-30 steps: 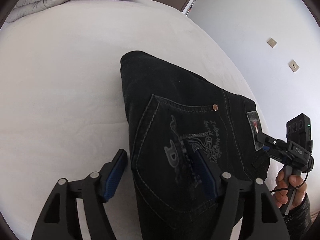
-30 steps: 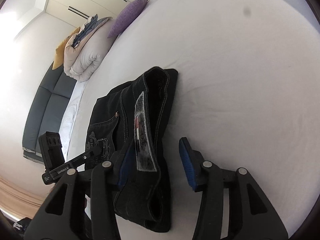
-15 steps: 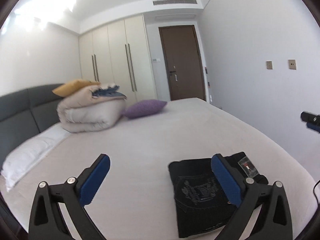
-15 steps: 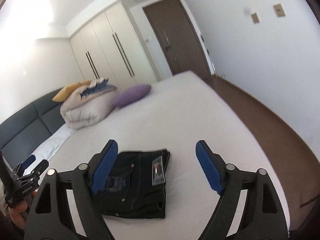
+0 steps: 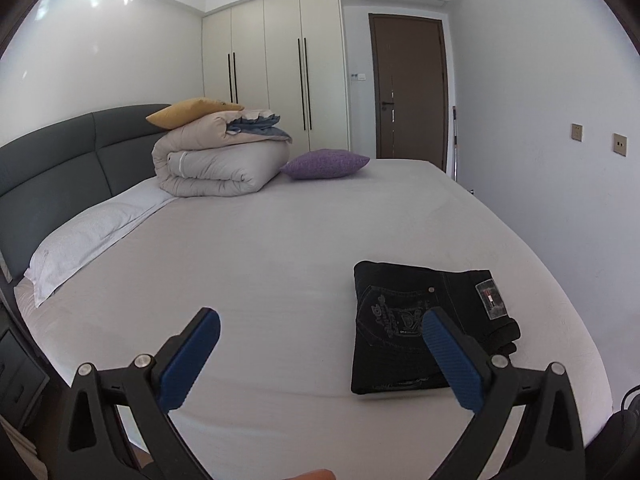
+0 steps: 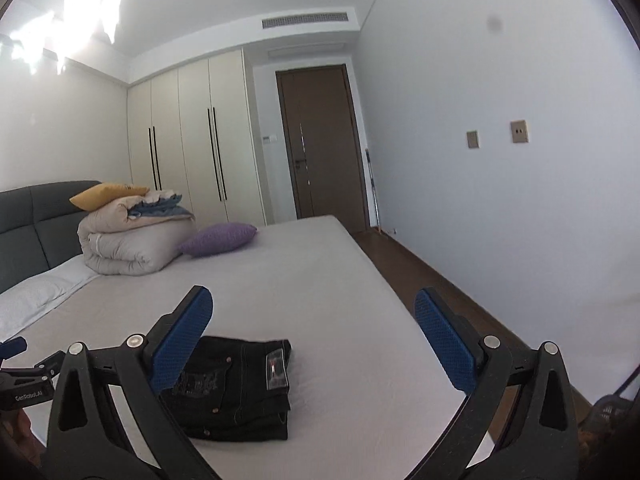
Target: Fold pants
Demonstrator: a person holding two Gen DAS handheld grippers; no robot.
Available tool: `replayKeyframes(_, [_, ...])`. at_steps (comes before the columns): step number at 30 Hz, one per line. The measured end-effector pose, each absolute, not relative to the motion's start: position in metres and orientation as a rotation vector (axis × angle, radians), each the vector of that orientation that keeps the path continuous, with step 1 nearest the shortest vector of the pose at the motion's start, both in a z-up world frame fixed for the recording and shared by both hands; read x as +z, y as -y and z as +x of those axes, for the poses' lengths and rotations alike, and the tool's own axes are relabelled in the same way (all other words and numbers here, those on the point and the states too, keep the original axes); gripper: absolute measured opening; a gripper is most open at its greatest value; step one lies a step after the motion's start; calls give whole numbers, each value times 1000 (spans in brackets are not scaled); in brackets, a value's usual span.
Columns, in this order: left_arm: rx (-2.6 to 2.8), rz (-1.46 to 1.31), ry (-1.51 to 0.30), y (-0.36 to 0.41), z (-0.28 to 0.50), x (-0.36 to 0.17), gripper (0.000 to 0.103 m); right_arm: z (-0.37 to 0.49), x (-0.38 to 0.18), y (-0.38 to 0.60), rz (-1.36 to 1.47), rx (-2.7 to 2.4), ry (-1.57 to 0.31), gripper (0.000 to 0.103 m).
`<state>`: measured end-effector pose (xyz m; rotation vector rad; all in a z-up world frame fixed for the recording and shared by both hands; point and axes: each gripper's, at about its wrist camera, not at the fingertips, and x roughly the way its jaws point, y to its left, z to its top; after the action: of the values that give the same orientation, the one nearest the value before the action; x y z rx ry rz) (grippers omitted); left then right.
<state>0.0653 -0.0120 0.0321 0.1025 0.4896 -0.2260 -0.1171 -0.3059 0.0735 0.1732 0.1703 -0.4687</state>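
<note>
Both grippers have come up and away from the pants (image 5: 420, 328) since a second ago, when our left gripper's pads lay on the back pocket and our right straddled the waistband. Now our left gripper (image 5: 320, 356) stands as wide as it goes, with nothing between its blue pads (image 5: 192, 356) and nothing touching them. Our right gripper (image 6: 310, 340) is opening to its widest, and it too holds nothing — only bare sheet shows in its gap.

Folded into a dark, compact stack, the pants lie on the bed (image 5: 260, 264) ahead of and below both grippers. From the left wrist view they sit behind the right-hand pad, which hides part of the pocket. From the right wrist view the left-hand finger (image 6: 180, 336) covers their near corner.

Beyond the grippers, well apart from the pants, a folded duvet (image 5: 216, 168) and a purple cushion (image 5: 324, 164) rest near the headboard (image 5: 52, 152).

Our left gripper shows only as a sliver at the left edge of the right wrist view — its pads are cut off there. A pale blur at the bottom edge of the left wrist view is too cropped to identify.
</note>
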Motion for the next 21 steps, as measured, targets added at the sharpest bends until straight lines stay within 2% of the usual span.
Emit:
replayKeyframes(7, [-227,90,-531,4,48,26,103,-121,40,286,239,-471,-338,103])
replayKeyframes(21, [-255,53,-608,-4,16,10,103,-129,23,230,198,-398,-467,103])
